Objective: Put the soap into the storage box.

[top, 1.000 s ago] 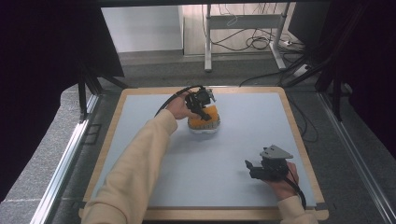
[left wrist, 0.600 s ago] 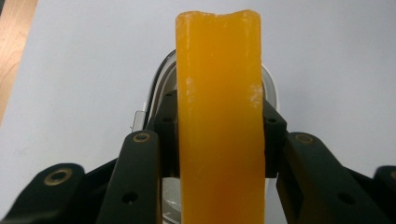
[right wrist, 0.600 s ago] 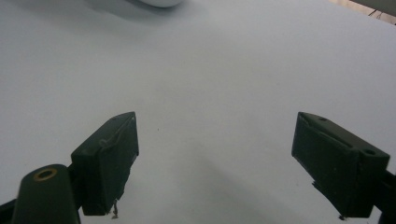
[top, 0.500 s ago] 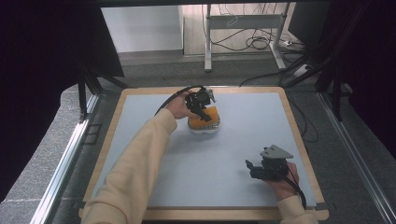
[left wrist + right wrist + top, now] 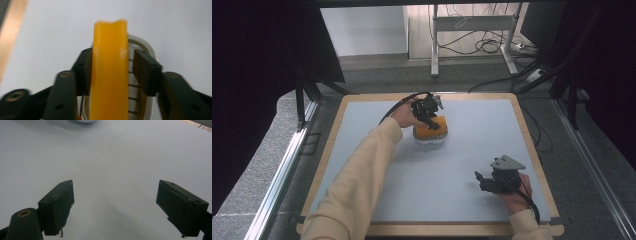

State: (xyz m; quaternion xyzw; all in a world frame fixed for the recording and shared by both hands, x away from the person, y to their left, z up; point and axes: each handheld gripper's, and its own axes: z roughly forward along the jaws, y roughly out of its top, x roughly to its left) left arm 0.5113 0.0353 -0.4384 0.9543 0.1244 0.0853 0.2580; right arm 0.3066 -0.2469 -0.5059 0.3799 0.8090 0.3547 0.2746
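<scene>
Between the left gripper's (image 5: pixel 112 72) fingers (image 5: pixel 146 71) an upright orange slab (image 5: pixel 110 75) is seen over a white tray (image 5: pixel 430 138); the jaws have just been opening, one finger now apart from it. Release is judged underway. Right gripper (image 5: pixel 115 205) fingers are spread over bare table (image 5: pixel 112 157), nothing between.

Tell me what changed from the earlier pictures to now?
The left gripper has just been opening its jaws around the orange piece, which stands in the white holder. One pad now shows a gap beside the piece, so the grip is letting go. Both hands, the orange piece and the right gripper, open above the table, stayed put.
</scene>
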